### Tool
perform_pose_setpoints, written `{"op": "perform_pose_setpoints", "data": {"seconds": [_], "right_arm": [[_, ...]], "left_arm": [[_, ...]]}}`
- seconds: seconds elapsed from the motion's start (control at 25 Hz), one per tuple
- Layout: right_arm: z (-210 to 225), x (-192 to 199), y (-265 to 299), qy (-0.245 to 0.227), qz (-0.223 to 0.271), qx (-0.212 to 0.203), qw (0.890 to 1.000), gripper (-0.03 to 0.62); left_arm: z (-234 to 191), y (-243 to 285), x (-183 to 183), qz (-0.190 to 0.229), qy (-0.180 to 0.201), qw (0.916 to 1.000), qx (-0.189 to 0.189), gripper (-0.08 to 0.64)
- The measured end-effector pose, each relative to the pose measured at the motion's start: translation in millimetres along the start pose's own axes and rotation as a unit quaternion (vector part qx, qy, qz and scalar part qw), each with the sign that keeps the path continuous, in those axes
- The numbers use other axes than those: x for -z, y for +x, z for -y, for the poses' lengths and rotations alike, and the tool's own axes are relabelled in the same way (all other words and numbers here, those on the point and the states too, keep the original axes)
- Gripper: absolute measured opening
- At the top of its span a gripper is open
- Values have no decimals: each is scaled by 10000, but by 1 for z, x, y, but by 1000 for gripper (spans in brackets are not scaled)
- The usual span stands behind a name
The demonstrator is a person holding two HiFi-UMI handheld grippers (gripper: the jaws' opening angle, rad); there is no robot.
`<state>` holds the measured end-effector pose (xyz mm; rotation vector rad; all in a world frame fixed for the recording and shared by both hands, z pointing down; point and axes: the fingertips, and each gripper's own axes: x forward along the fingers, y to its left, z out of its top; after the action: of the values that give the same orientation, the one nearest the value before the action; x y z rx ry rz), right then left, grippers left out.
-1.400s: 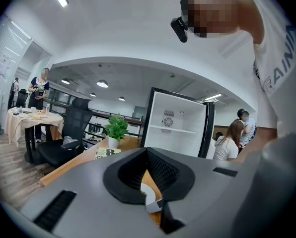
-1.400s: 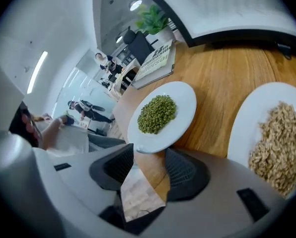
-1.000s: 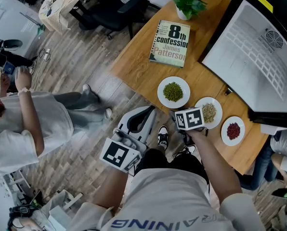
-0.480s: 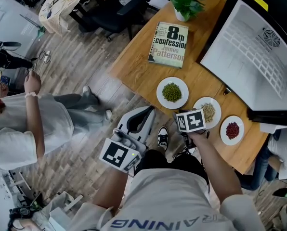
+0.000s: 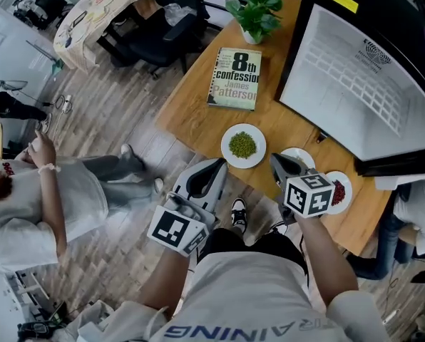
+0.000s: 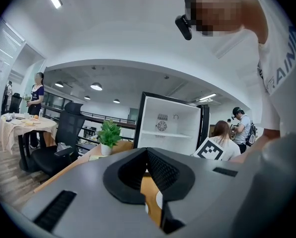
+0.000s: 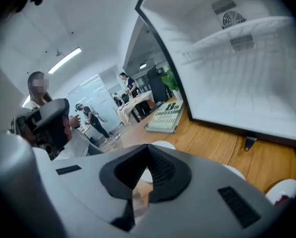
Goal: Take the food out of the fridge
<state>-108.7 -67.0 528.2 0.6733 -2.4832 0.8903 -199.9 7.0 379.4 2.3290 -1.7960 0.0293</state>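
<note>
Three white plates stand on the wooden table in front of the open fridge. One holds green food and one red food. The middle plate lies partly hidden under my right gripper. That gripper hovers above it, shut and holding nothing, its jaw tips meeting. My left gripper hangs off the table's near edge, also shut and without load. The fridge's white inside shows bare shelves.
A paperback book and a potted plant stand at the table's far end. A person in a white shirt stands on the floor at left. Office chairs are behind the table. Another person sits beyond the fridge.
My right gripper has lifted off the middle plate and its jaws have shut with nothing in them. The left gripper has hardly shifted. The head view has swung a little.
</note>
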Motion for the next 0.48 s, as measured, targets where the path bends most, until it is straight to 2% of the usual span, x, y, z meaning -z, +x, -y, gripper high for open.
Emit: {"op": "perform_pose_setpoints", "data": {"seconds": [0.2, 0.48], "right_arm": [[6, -43, -55, -400, 869, 322, 9949, 20], [8, -96, -138, -673, 2019, 598, 9752, 20]], "left_arm": [[17, 10, -20, 158, 54, 9998, 107, 8], [48, 32, -49, 393, 275, 9978, 467, 8]]}}
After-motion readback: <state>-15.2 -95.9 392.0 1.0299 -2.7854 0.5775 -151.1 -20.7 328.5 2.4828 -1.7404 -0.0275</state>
